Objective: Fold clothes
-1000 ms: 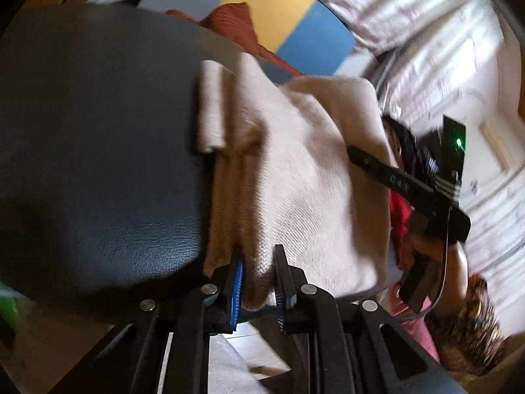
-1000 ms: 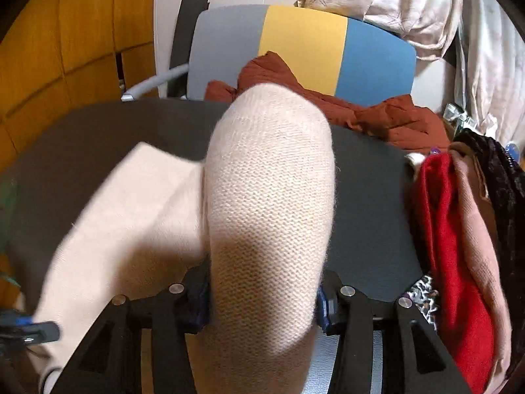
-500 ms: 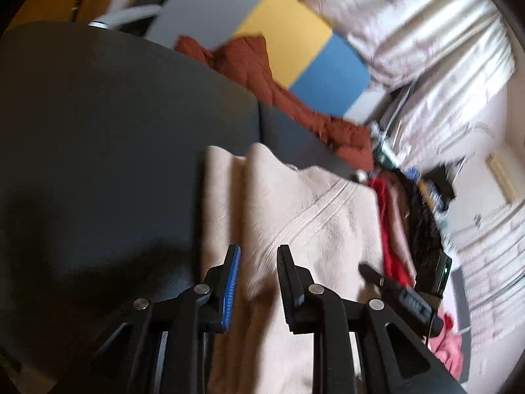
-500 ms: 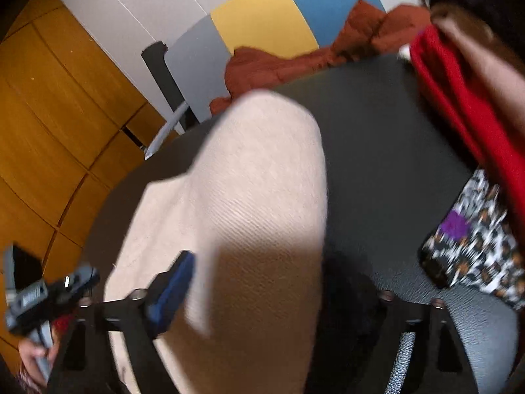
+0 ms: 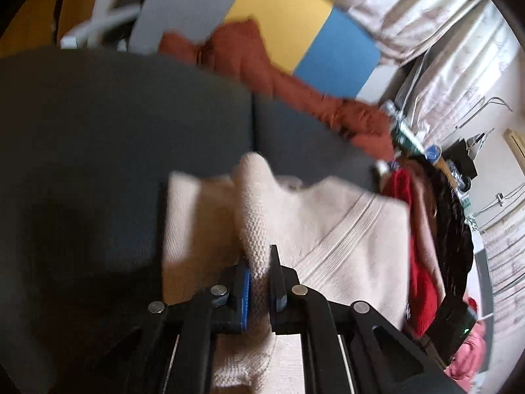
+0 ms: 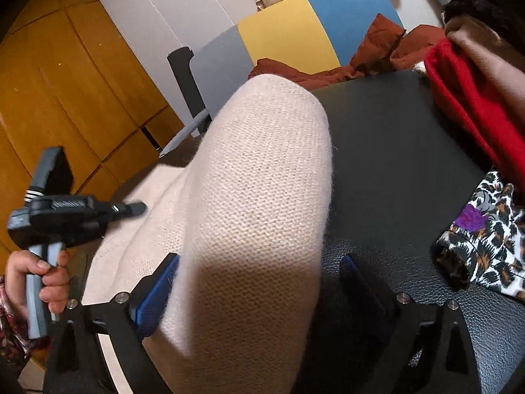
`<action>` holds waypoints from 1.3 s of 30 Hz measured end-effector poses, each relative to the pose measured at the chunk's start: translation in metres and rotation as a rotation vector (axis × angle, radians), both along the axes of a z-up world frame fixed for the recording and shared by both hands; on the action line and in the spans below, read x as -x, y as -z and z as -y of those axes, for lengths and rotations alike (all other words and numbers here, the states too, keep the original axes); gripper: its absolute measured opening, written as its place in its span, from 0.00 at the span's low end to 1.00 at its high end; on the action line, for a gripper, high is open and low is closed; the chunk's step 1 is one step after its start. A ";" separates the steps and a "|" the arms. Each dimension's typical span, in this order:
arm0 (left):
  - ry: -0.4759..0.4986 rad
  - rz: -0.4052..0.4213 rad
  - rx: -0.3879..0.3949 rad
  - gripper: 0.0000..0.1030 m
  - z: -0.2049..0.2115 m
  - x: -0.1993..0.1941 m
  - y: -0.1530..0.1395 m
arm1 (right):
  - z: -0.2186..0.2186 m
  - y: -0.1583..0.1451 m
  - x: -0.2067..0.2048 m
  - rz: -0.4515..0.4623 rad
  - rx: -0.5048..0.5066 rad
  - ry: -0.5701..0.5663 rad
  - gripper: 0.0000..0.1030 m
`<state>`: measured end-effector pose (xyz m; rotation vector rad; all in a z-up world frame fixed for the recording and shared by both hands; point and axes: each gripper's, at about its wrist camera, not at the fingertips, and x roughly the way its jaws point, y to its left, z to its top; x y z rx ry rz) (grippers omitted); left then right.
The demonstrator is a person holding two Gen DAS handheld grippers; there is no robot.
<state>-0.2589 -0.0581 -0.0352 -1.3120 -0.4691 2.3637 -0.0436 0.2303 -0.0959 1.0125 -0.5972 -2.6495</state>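
A cream knit sweater lies folded on the dark padded table. My left gripper is closing, and its pads pinch a raised ridge of the knit at the sweater's near edge. In the right wrist view a thick rounded fold of the cream sweater lies between the wide jaws of my right gripper, which are still opening. The right pad stands clear of the fabric. A hand holds the left gripper over the sweater's left part.
A rust-red garment lies at the table's far edge before a chair back in grey, yellow and blue. A pile of red and dark clothes and a leopard-print cloth sit at the right. A wooden cupboard stands at the left.
My left gripper let the sweater go, shifted along it and closed on a ridge of knit. My right gripper opened wide off the fold it held and rolled.
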 end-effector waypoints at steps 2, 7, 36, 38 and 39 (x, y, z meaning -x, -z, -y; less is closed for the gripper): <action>-0.047 -0.008 -0.011 0.07 0.005 0.008 -0.003 | 0.000 -0.001 0.001 0.009 -0.001 -0.002 0.96; -0.053 0.037 0.108 0.08 -0.001 0.014 0.051 | 0.005 -0.004 0.008 0.027 -0.033 -0.004 1.00; -0.100 -0.147 0.143 0.13 0.021 -0.027 0.055 | 0.015 -0.023 0.149 0.148 -0.257 -0.101 0.55; -0.124 -0.121 0.133 0.13 0.026 -0.027 0.043 | 0.012 -0.027 0.143 0.118 -0.251 -0.092 0.60; -0.143 -0.123 0.129 0.13 0.028 -0.029 0.034 | 0.008 -0.033 0.138 0.117 -0.238 -0.080 0.63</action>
